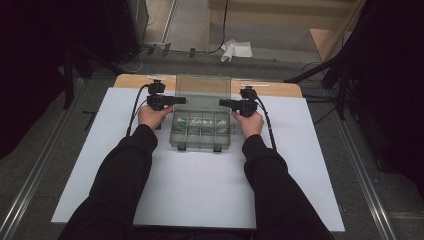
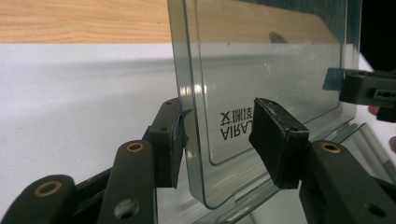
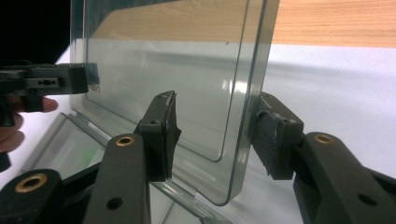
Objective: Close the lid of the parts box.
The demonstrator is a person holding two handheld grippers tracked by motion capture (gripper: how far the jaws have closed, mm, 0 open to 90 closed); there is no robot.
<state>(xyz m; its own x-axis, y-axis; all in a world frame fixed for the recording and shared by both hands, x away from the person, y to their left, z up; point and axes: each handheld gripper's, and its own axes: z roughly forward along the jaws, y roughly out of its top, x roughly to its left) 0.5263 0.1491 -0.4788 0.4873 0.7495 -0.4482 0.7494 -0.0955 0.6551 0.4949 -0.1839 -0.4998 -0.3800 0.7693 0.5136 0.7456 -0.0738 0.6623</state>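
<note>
A clear plastic compartment box [image 1: 200, 144] sits at the middle of the white board, its lid [image 1: 202, 87] standing upright at the back. Small pale and green bits [image 1: 197, 121] lie in its compartments. My left gripper [image 1: 179, 100] straddles the lid's left edge. Seen from the left gripper [image 2: 224, 126], the outer pad [image 2: 173, 140] rests near the lid [image 2: 261, 60] rim and the inner pad stands off, so it is open. My right gripper [image 1: 226, 103] straddles the right edge. Up close the right gripper [image 3: 217, 126] is open too, its jaws on either side of the lid [image 3: 177, 60].
The white board [image 1: 200, 195] lies on a wooden table [image 1: 130, 81]. Black stands and cables flank the table on both sides. A white cloth [image 1: 237, 49] lies on the floor beyond. The other hand's gripper [image 2: 364, 88] shows across the lid.
</note>
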